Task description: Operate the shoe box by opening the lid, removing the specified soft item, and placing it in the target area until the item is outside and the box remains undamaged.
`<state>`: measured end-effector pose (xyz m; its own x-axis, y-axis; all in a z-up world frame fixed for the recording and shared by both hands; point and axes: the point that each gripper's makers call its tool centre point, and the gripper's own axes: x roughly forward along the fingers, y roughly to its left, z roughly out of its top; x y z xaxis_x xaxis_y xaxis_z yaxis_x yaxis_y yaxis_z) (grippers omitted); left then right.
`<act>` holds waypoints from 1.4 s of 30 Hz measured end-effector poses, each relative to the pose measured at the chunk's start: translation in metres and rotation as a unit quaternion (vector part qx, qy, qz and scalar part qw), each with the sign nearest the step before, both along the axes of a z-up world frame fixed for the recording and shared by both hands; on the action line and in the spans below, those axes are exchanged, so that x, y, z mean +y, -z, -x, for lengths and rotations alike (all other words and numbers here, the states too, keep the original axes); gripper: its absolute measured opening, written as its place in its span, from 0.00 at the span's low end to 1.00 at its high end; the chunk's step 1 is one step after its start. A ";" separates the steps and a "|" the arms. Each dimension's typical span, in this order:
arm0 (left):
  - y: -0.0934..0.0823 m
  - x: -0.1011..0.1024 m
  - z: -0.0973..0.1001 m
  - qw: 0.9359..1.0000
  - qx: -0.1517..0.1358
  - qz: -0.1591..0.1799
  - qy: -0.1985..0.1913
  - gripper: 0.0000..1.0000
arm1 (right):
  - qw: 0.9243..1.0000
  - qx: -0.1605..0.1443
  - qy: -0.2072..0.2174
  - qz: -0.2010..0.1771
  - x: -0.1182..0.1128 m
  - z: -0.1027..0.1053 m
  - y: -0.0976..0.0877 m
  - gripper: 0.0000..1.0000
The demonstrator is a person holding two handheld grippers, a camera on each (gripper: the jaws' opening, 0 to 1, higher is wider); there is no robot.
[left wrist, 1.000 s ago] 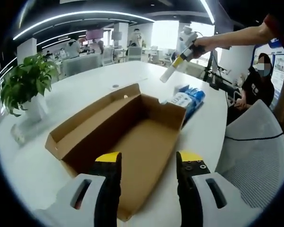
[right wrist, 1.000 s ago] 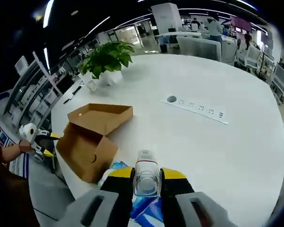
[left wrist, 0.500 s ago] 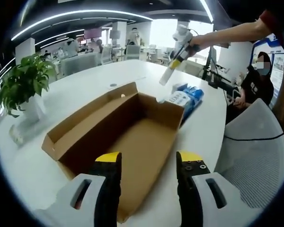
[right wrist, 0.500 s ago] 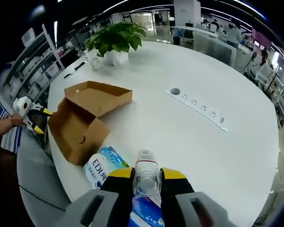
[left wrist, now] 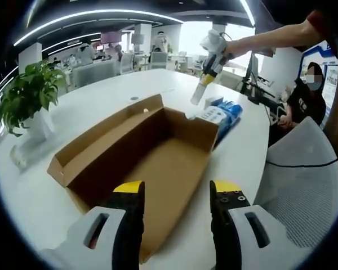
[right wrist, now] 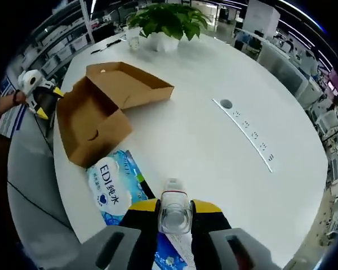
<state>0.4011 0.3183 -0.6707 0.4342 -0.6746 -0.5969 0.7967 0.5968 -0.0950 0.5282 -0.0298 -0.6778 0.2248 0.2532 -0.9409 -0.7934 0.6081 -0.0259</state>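
Cardboard shoe box (left wrist: 141,163) open and empty on the white table (right wrist: 214,140). Left gripper (left wrist: 176,194) spread wide over its near end. Right gripper (right wrist: 174,209) pinching a clear bottle (right wrist: 174,208), above the blue tissue pack (right wrist: 115,188) beside the box.

Each hand-held gripper (left wrist: 176,216) has black jaws, yellow tips, a white body; a red sleeve (left wrist: 327,25).

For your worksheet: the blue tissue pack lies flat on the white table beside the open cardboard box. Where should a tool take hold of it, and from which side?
Judging from the right gripper view, grip the tissue pack across its narrow width, coming from above. It lies flat and soft, and its long sides look free, while one end sits near the cardboard box.
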 end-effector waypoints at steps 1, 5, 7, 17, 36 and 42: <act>0.001 0.000 0.000 1.000 0.000 -0.001 0.000 0.46 | 1.000 0.002 -0.010 0.006 0.000 0.000 0.002 0.17; 0.005 0.002 0.000 1.000 0.003 -0.004 0.001 0.46 | 0.999 0.006 -0.038 0.025 0.001 0.004 0.008 0.17; 0.006 0.002 0.000 1.000 0.003 -0.004 0.001 0.46 | 0.998 0.005 -0.046 0.032 0.002 0.006 0.009 0.17; 0.006 0.002 -0.002 1.000 0.003 -0.004 0.000 0.46 | 0.994 0.014 -0.092 0.056 0.005 0.013 0.018 0.17; 0.008 0.000 0.004 1.000 0.010 -0.006 0.001 0.46 | 0.980 0.034 -0.173 0.097 0.009 0.028 0.033 0.17; 0.007 -0.002 0.004 1.000 0.010 -0.006 0.004 0.46 | 0.976 0.032 -0.188 0.107 0.009 0.025 0.035 0.17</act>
<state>0.3971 0.3159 -0.6777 0.4166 -0.6706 -0.6138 0.7995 0.5916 -0.1038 0.5028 -0.0207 -0.7127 0.0921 0.1028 -0.9904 -0.9636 0.2598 -0.0627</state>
